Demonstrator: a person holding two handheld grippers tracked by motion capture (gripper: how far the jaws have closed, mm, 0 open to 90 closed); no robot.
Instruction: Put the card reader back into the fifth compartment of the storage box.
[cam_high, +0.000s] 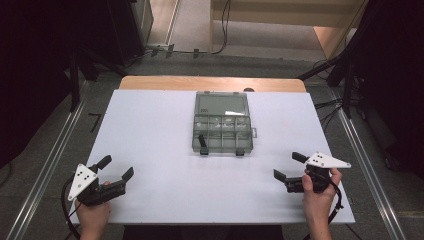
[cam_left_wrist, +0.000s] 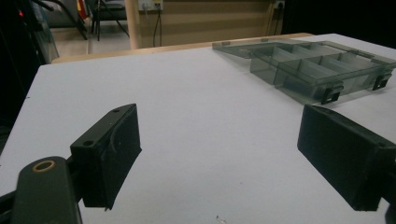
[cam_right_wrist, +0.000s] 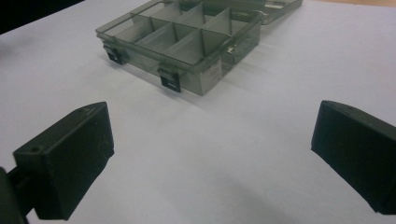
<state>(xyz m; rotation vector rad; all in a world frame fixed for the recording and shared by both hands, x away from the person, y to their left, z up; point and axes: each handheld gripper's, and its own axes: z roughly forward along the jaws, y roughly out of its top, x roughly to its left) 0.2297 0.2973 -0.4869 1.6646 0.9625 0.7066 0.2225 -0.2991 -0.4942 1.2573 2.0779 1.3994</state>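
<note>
A box (cam_high: 222, 129) lies open mid-worktop (cam_high: 150, 130), lid behind; the left hand-held gripper (cam_high: 116, 168) and right hand-held gripper (cam_high: 289, 166) flank the near edge.

Tool (cam_left_wrist: 219, 158) jaws wide apart; organizer box (cam_left_wrist: 317, 67) open beyond.

A white worktop (cam_high: 150, 130) lies on a wooden table whose far edge (cam_high: 210, 83) shows bare. Grey floor (cam_high: 90, 120) surrounds it, with metal rails (cam_high: 45, 170) running along both sides. Black cables (cam_high: 325, 107) trail on the floor off the far right corner. Beyond the far edge stands pale wooden furniture (cam_high: 280, 12). Dark black masses (cam_high: 35, 65) flank both sides. The room beyond is dim; the worktop is evenly lit.
</note>
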